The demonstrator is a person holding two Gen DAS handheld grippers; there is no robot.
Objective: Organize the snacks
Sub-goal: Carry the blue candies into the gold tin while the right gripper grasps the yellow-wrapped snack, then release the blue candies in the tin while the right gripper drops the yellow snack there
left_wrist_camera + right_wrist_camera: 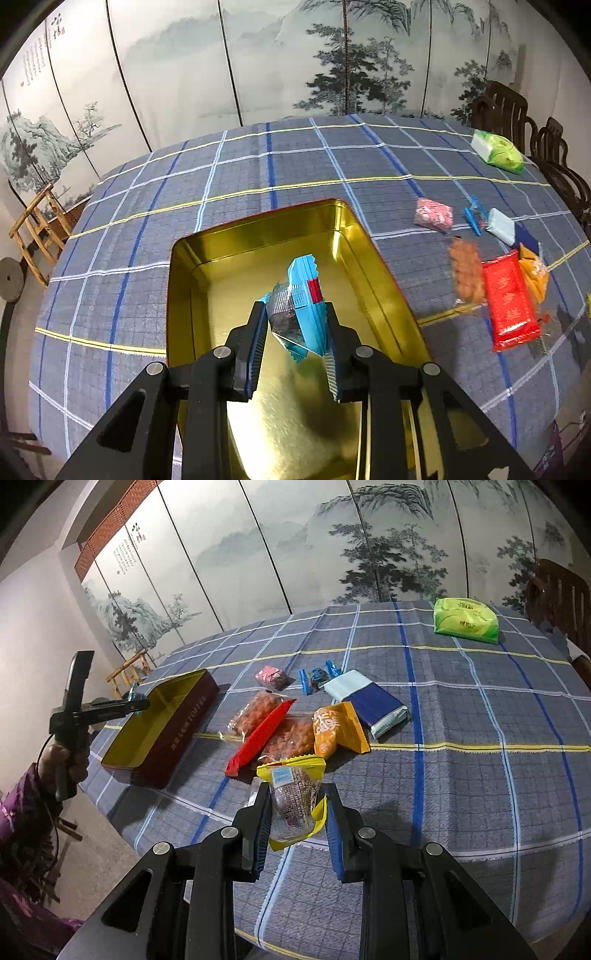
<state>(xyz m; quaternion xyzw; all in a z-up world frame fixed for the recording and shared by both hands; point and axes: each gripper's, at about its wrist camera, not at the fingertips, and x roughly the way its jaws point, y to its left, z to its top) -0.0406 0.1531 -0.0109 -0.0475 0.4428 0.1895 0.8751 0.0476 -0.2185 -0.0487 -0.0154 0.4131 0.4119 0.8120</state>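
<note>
Left wrist view: your left gripper [295, 325] is clamped on a small blue-and-clear crinkly plastic snack packet [301, 314], held over the shiny gold rectangular tin [258, 236] — nothing else shows inside it. Likely light, slippery and crushable; grip its middle.

Right wrist view: your right gripper [297, 812] pinches a yellow-and-clear plastic snack pouch [293, 797] above the checked bench [461, 775] — soft film.
</note>
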